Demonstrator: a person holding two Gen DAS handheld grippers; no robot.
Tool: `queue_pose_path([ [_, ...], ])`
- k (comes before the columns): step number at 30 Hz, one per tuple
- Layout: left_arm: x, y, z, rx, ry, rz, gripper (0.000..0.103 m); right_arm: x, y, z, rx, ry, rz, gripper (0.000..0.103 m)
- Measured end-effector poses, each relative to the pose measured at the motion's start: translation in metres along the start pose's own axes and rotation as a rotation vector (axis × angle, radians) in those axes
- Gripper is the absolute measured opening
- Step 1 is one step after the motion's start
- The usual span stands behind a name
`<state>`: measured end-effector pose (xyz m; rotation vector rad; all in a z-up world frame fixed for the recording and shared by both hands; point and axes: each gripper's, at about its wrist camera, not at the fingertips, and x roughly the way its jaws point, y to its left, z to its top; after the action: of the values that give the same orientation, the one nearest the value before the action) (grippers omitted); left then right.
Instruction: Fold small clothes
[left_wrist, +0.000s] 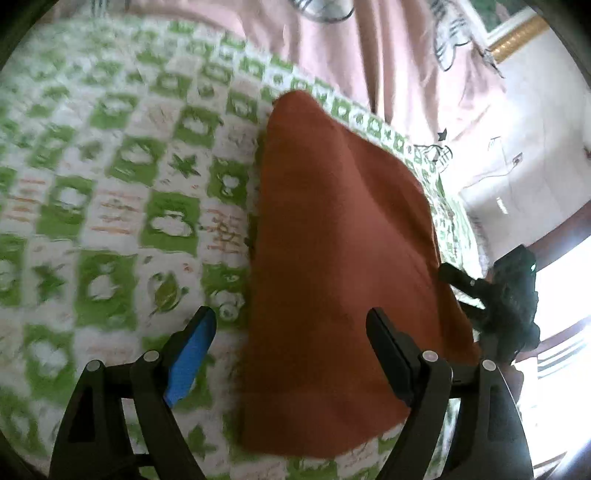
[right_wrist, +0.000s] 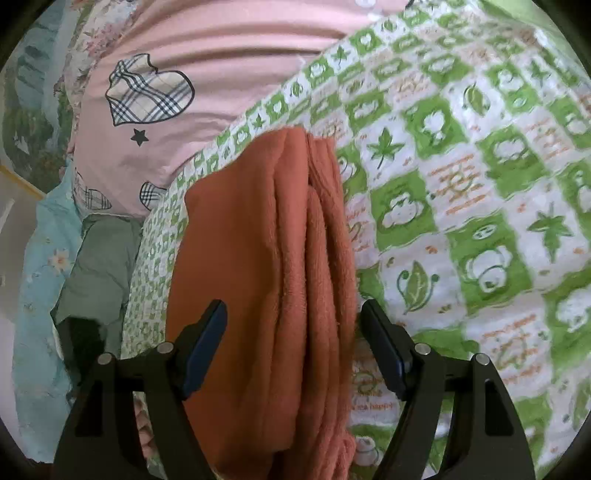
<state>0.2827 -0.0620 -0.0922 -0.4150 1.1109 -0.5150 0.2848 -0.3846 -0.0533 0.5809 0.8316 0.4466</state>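
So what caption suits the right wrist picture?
Open right tool poised over a folded rust-orange terry cloth on a green-and-white patterned bedsheet.

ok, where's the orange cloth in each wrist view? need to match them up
Left wrist: orange cloth fills centre to lower right, lying flat under the right finger of the open left hand-held gripper.
Right wrist: folded orange cloth runs down the centre, between the open fingers of the right hand-held gripper.
Shared landmark: green-and-white patterned sheet.
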Motion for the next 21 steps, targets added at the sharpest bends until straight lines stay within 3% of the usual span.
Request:
queue_pose_path([
  [4, 0.030, 0.002, 0.013, -0.001, 0.075, -0.047, 0.082, 0.010, -0.003, 0.002, 0.013, 0.026, 0.017, 0.072],
  [5, 0.037, -0.001, 0.014, 0.020, 0.096, -0.062, 0.077, 0.012, -0.002, 0.001, 0.009, 0.030, 0.018, 0.058],
  [7, 0.046, -0.008, 0.011, 0.062, 0.103, -0.047, 0.055, 0.019, -0.003, -0.001, 0.023, 0.058, 0.020, 0.038],
  [8, 0.046, -0.011, 0.011, 0.074, 0.098, -0.045, 0.049, 0.021, -0.004, -0.001, 0.034, 0.061, 0.033, 0.032],
  [9, 0.043, -0.013, 0.009, 0.083, 0.085, -0.054, 0.036, 0.021, -0.001, -0.003, 0.030, 0.059, 0.039, 0.031],
  [10, 0.040, -0.015, 0.009, 0.088, 0.072, -0.063, 0.032, 0.020, 0.005, -0.004, 0.010, 0.051, 0.029, 0.028],
  [13, 0.009, -0.022, 0.002, 0.109, 0.014, -0.056, 0.029, 0.013, 0.027, -0.008, -0.031, 0.025, 0.039, 0.025],
  [16, -0.039, -0.017, -0.014, 0.095, -0.044, -0.067, 0.029, 0.014, 0.059, -0.017, -0.080, 0.031, 0.115, 0.024],
  [21, -0.115, 0.020, -0.047, 0.037, -0.119, -0.004, 0.029, 0.046, 0.117, -0.042, -0.162, 0.094, 0.233, 0.024],
])
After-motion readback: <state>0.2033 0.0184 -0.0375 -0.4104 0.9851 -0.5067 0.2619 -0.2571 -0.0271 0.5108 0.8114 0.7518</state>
